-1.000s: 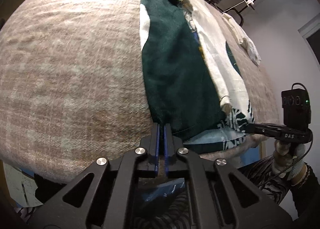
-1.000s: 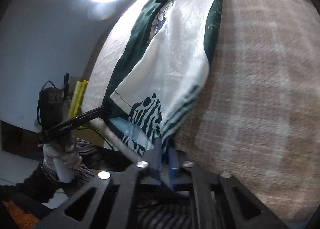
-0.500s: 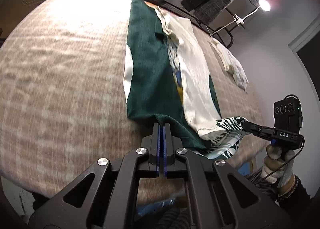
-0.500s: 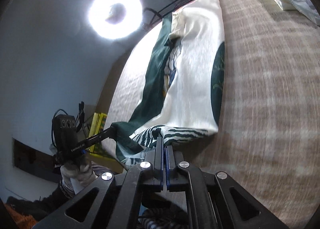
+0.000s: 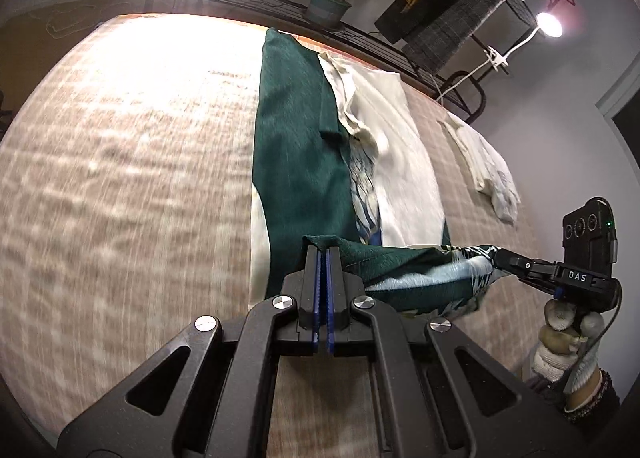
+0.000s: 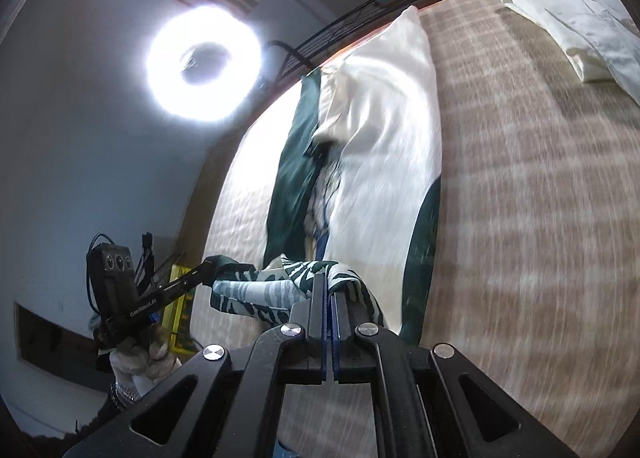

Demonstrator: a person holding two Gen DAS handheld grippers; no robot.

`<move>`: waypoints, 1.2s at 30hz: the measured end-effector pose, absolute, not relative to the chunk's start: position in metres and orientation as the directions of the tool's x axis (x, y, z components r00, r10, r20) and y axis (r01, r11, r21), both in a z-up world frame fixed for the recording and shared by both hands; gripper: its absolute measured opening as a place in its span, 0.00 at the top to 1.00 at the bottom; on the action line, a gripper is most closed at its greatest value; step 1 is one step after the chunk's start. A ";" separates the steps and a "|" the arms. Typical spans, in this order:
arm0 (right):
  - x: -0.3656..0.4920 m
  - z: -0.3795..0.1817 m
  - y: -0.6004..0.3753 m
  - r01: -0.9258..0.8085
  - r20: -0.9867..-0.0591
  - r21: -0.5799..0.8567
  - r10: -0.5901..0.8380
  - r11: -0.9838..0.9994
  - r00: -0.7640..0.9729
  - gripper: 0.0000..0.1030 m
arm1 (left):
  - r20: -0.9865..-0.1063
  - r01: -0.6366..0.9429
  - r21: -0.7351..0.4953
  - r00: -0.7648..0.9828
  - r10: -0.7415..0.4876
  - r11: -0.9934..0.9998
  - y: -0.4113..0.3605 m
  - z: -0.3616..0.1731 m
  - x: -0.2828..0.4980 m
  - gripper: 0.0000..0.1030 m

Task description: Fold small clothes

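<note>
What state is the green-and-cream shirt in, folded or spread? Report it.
Partly folded: the shirt lies sides-in on the bed, its bottom hem lifted by both shut hand-held grippers, left and right.

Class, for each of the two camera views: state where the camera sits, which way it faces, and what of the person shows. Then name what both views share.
Left wrist: on the left gripper, facing along the bed; gloved right hand at right.
Right wrist: on the right gripper, facing along the bed; gloved left hand at left.
Shared: the green-and-cream garment whose near hem both clamp, the folded white garment, the potted plant.
</note>
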State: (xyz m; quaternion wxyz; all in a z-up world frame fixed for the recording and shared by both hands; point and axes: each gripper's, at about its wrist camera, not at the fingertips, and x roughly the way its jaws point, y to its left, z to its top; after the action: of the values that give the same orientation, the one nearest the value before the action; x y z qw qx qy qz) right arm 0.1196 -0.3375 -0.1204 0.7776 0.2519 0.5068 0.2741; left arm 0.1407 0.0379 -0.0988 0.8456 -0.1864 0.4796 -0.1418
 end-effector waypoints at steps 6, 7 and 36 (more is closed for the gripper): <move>0.154 -0.134 -0.338 -0.128 -0.663 0.665 0.661 0.736 0.351 1.00 | -0.782 0.016 -0.439 0.486 -0.391 0.898 0.041 -0.119 0.168 1.00; 0.158 -0.139 -0.338 -0.118 -0.665 0.669 0.662 0.734 0.346 1.00 | -0.787 0.010 -0.437 0.480 -0.388 0.899 0.041 -0.123 0.172 1.00; 0.167 -0.133 -0.331 -0.205 -0.791 0.412 0.460 0.888 0.404 0.70 | -0.781 0.078 -0.272 0.565 -0.267 0.959 0.030 -0.110 0.178 0.75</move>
State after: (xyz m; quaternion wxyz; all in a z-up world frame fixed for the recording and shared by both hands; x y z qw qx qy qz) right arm 0.1668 -0.3311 -0.1325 0.8283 0.1255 0.5078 0.2007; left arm 0.1783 0.0298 -0.1095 0.8785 -0.1039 0.4559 -0.0982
